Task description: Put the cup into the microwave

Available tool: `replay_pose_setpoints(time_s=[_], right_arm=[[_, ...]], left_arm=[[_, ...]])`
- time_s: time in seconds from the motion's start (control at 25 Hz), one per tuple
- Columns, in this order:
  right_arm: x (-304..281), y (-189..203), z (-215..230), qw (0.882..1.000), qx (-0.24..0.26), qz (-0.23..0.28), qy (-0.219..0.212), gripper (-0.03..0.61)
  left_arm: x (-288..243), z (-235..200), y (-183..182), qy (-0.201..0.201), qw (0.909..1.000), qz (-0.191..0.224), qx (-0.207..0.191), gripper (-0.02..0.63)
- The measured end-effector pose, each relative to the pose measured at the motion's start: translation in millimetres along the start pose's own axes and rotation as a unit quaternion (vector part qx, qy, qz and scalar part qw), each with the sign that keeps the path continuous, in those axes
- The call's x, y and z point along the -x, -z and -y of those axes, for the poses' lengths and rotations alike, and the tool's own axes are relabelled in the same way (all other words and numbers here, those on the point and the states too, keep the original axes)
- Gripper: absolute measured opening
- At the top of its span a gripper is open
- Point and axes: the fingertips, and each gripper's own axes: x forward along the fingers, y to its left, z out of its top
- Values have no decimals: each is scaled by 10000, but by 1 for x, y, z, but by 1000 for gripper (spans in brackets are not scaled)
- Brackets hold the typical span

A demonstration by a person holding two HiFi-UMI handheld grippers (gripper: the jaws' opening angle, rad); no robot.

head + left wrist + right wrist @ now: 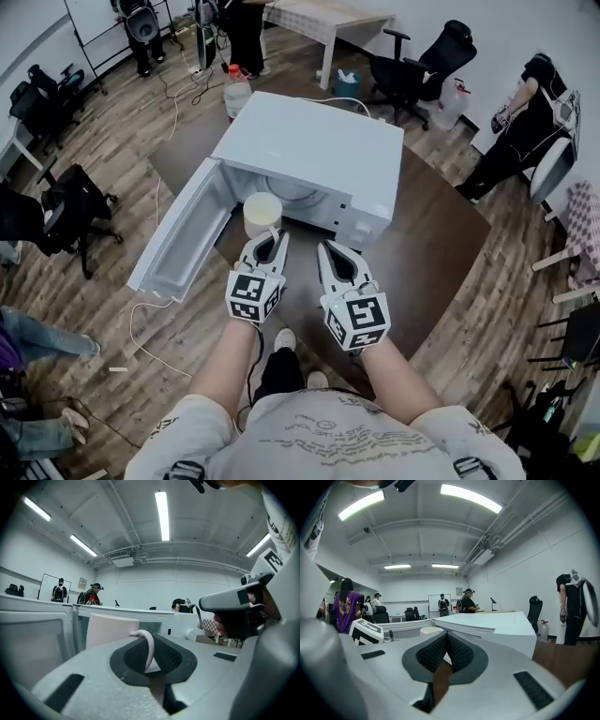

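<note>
A cream cup hangs just in front of the white microwave, whose door swings open to the left. My left gripper is shut on the cup's thin curved handle; the cup's body rises beyond the jaws in the left gripper view, with the microwave's front behind it. My right gripper hovers beside it to the right, shut with nothing in it. From the right gripper view the cup's rim shows left of the microwave's top.
The microwave stands on a dark brown table. A water bottle stands on the floor behind it, with office chairs and people around the room. A white cable trails on the floor at the left.
</note>
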Motion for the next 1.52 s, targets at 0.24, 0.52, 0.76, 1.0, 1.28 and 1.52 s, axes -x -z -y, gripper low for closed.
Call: replay_pose_setpoints(time_s=[0.24, 0.52, 0.76, 1.0, 1.28, 1.52], right_arm=[[-24, 27, 10, 9992, 290, -237, 127, 12], [-41, 50, 30, 9975, 351, -513, 346, 12], [-48, 64, 47, 9959, 271, -688, 518, 12], [-51, 69, 57, 9950, 229, -740, 638, 12], [-54, 73, 61, 9940, 196, -806, 716, 12], [-54, 79, 64, 9928, 163, -899, 778, 14]], left_arm=[[-42, -24, 33, 359, 9993, 13, -95, 23], [-87, -44, 56, 642, 9979, 22, 6, 25], [-124, -47, 58, 899, 9958, 133, 65, 25], [-146, -43, 64, 1132, 9935, 121, 44, 25], [-156, -58, 79, 1046, 9943, -39, 185, 25], [-156, -59, 86, 1128, 9932, -183, 242, 26]])
